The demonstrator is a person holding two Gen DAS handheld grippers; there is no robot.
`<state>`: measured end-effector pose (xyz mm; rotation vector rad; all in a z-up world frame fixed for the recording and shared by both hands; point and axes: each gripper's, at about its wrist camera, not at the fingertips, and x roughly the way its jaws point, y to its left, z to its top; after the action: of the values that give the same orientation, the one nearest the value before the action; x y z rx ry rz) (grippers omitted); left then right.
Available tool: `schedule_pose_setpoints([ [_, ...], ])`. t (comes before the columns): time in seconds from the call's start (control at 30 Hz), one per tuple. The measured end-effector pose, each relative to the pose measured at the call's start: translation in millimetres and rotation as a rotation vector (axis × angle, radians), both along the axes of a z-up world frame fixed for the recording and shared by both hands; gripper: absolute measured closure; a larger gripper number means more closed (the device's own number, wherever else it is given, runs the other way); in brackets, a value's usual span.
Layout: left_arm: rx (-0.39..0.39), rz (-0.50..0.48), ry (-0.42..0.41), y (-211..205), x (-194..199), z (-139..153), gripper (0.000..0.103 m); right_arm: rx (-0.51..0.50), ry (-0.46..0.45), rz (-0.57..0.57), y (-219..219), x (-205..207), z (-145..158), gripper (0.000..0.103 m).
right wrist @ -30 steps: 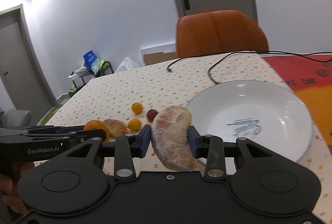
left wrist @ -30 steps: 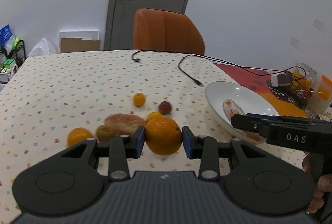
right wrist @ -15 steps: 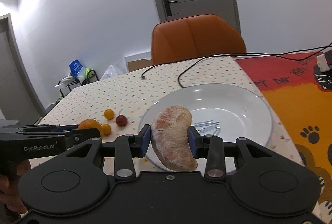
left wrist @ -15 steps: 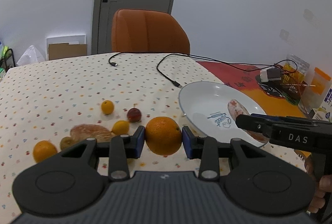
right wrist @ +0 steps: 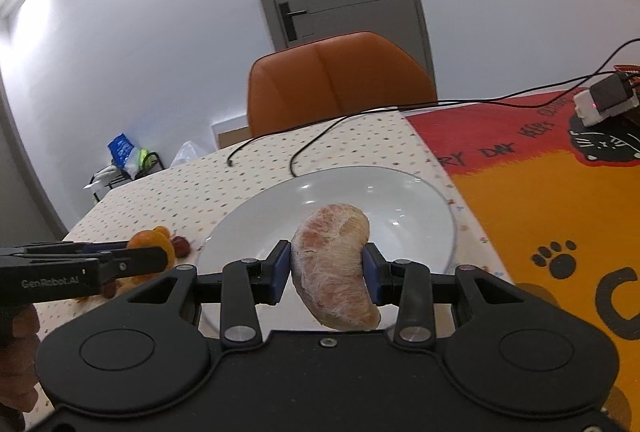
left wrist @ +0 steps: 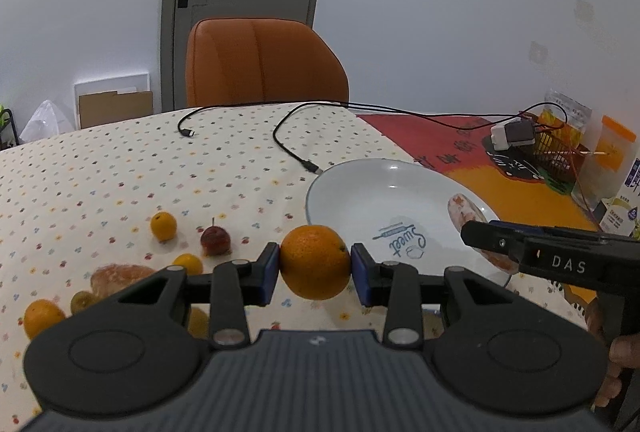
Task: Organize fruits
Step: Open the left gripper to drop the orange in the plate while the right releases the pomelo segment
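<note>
My left gripper (left wrist: 315, 264) is shut on a round orange (left wrist: 315, 262), held above the tablecloth just left of the white plate (left wrist: 360, 188). My right gripper (right wrist: 326, 268) is shut on a peeled grapefruit segment (right wrist: 334, 264) and hovers over the white plate (right wrist: 256, 216). In the left wrist view the right gripper's side (left wrist: 560, 260) reaches over the plate's right rim, the segment (left wrist: 464, 210) partly showing. Loose on the cloth lie small oranges (left wrist: 163, 226), a red fruit (left wrist: 215, 241), another peeled segment (left wrist: 116, 274) and an orange (left wrist: 42, 318).
Black cables (left wrist: 292, 148) run across the table behind the plate. An orange chair (left wrist: 264, 62) stands at the far edge. A red and orange mat (right wrist: 552, 200) covers the table's right side, with a charger (left wrist: 514, 134) and packets (left wrist: 612, 160) on it.
Both grippers have moved right with their fruit. The grapefruit segment now hangs over the plate's middle, and the orange has come up close to the plate's left rim.
</note>
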<state>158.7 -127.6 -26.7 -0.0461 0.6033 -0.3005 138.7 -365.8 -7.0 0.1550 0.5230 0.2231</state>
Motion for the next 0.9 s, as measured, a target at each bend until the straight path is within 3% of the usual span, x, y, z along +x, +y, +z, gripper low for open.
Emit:
schedule_pose_setpoints([
  [0.17, 0.015, -0.014, -0.002, -12, 8, 1, 0.066, 0.003, -0.004, -0.031, -10, 6, -1, 0.065],
  [0.23, 0.016, -0.020, -0.002, -17, 12, 1, 0.066, -0.005, -0.002, -0.047, -11, 8, -2, 0.058],
  [0.3, 0.017, -0.028, -0.002, -22, 16, 1, 0.066, -0.019, -0.021, -0.052, -11, 6, -1, 0.042],
  [0.67, 0.022, -0.042, -0.039, -32, 19, 9, 0.062, 0.003, -0.022, -0.062, -16, -7, -2, 0.042],
  [0.9, 0.011, 0.016, -0.032, -13, 11, 12, 0.052, -0.008, -0.024, -0.075, -11, -13, 0, 0.024],
])
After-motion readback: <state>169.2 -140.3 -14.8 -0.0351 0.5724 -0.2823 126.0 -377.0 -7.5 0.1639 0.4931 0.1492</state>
